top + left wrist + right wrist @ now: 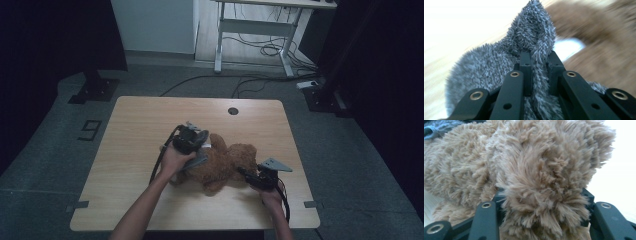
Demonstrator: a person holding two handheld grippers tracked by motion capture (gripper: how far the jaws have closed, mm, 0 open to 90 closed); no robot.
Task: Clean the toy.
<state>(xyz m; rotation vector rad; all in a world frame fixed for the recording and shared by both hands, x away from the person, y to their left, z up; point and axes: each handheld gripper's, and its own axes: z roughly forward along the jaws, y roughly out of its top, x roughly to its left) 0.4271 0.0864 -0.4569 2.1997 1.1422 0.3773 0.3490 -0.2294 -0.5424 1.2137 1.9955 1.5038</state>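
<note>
1. My left tool [537, 75] has its jaws pressed almost together, pinching a fold of grey fuzzy cloth [499, 62] between them. In the left gripper view the grey pile rises out of the jaws to a peak and spreads to the left of them.
2. From the high view, the left tool [192, 142] sits at the left end of the brown teddy bear [222, 162], with my left hand [172, 160] wrapped around its body and the cable looping off to the left.
3. My right tool [541, 202] has its jaws partly spread and clamped on a thick, rounded part of the teddy bear [524, 165]; the brown fur bulges out between and over both jaws. I cannot tell which limb or part of the bear it is.
4. In the high view the right tool [250, 176] points left into the right end of the bear, its grey three-cornered plate on top, my right hand [272, 197] behind it near the front edge.
5. The bear lies on the desk [140, 125], roughly at its middle and a little toward my side, stretched between the two tools. The grey cloth [197, 161] shows just under the left tool, against the bear's left end.
6. A small white patch [567, 47] shows past the grey cloth in the left gripper view, blurred; I cannot tell what it is.
7. The desk has a round hole [233, 111] near its far edge.
8. No containers are on the desk, so nothing lies in any.
</note>
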